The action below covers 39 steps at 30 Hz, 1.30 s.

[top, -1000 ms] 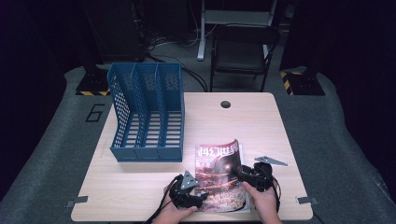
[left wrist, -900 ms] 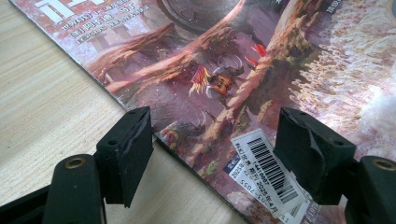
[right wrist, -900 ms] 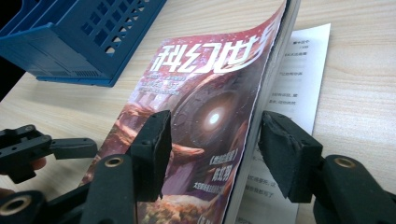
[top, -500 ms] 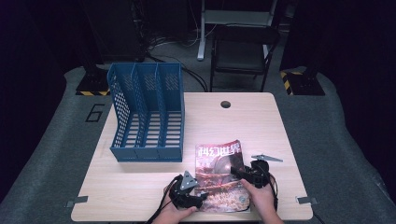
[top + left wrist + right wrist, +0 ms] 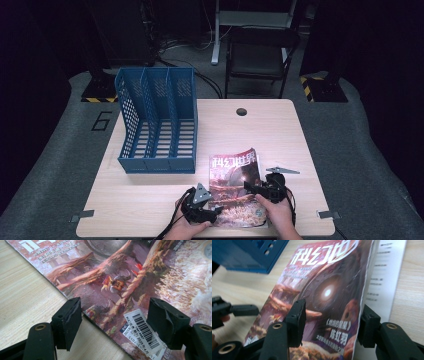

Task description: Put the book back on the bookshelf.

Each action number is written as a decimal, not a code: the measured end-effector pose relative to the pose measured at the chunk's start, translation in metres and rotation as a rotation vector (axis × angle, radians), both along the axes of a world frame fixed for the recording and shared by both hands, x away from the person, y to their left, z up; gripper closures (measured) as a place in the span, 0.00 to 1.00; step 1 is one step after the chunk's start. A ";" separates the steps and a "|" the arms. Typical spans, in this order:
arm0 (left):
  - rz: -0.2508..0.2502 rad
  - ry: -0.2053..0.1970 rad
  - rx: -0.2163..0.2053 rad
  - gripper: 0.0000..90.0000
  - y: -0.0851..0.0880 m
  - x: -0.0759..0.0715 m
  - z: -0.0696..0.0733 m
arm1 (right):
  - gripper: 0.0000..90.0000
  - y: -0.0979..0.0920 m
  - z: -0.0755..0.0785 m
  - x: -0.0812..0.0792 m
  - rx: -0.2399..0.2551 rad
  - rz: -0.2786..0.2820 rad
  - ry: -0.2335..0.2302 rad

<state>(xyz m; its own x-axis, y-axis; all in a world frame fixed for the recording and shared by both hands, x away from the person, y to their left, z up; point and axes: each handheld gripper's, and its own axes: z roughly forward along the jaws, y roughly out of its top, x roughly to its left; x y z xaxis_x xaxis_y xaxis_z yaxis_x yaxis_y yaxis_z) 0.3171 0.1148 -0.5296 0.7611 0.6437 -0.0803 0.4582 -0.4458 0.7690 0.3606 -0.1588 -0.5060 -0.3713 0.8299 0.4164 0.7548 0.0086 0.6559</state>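
The magazine (image 5: 236, 187) lies flat on the worktop (image 5: 150, 200). The left gripper (image 5: 113, 322) stands wide over its lower left corner. The right gripper (image 5: 332, 325), jaws just closing, straddles its right edge without pressing on it.

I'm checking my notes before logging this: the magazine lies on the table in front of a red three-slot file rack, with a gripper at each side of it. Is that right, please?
Not quite: the file rack is blue, not red, as the high view shows. The rest holds: the magazine lies on the table in front of it, with the left gripper and right gripper at its sides.
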 end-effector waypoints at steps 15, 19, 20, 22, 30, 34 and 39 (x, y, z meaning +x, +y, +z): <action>-0.006 0.002 0.004 0.31 0.001 0.000 0.000 | 0.69 -0.004 -0.008 0.015 -0.023 0.065 0.051; -0.006 0.002 0.004 0.31 0.001 0.000 0.000 | 0.69 -0.006 -0.010 0.018 -0.012 0.083 0.067; -0.005 0.002 0.002 0.31 0.000 0.000 0.000 | 0.69 -0.007 -0.011 0.018 -0.008 0.086 0.069; -0.001 0.003 -0.006 0.31 0.000 0.000 0.000 | 0.69 -0.006 -0.010 0.018 -0.004 0.087 0.085; -0.003 0.002 -0.009 0.31 0.000 0.000 0.000 | 0.70 -0.007 -0.010 0.018 -0.024 0.106 0.062; -0.003 0.002 -0.009 0.31 0.000 0.001 0.000 | 0.74 -0.011 -0.011 0.021 0.007 0.118 0.090; -0.005 0.012 -0.011 0.31 0.000 0.001 0.000 | 0.80 -0.015 -0.010 0.020 0.028 0.125 0.105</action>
